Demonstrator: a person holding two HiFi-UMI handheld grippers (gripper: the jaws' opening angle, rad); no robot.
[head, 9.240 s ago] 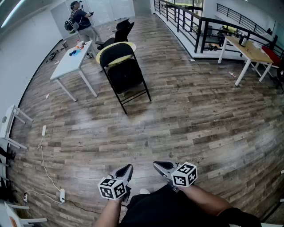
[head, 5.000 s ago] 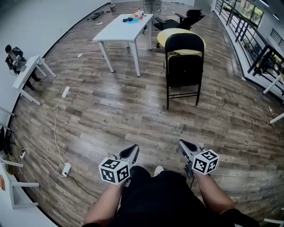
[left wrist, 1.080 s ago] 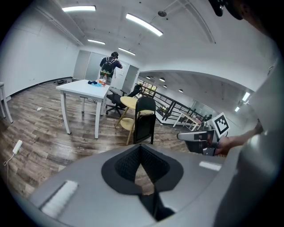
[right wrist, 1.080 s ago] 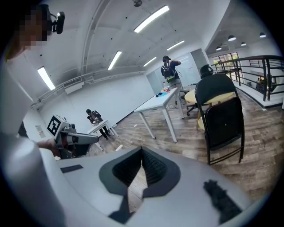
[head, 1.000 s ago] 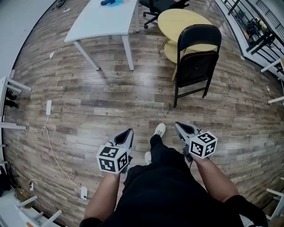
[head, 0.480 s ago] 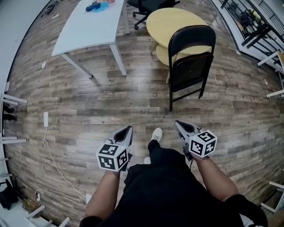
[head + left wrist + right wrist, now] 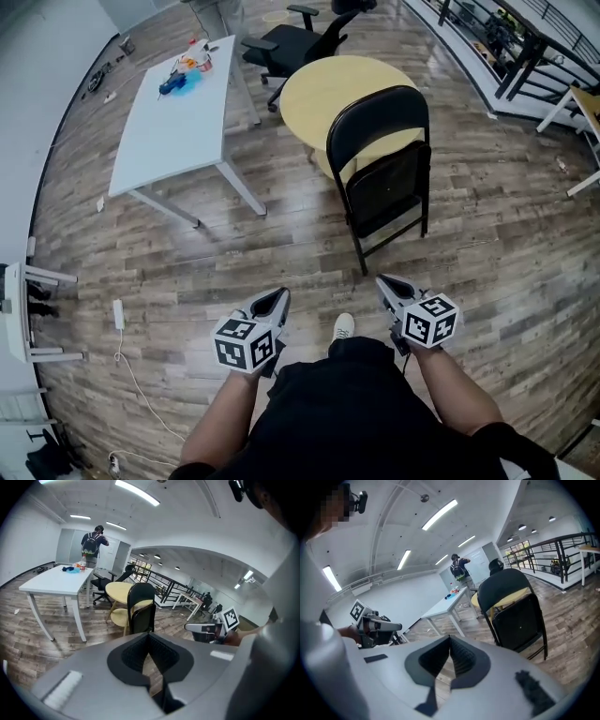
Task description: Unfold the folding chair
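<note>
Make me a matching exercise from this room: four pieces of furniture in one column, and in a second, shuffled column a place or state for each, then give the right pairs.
1. black metal folding chair
2. white rectangular table
3. round yellow table
4. black office chair with armrests

A. small items lie at its far end
B. folded, standing upright
C. just behind the folding chair, partly hidden by it
D. beyond the yellow table, farthest off

Pairs: 1-B, 2-A, 3-C, 4-D.
</note>
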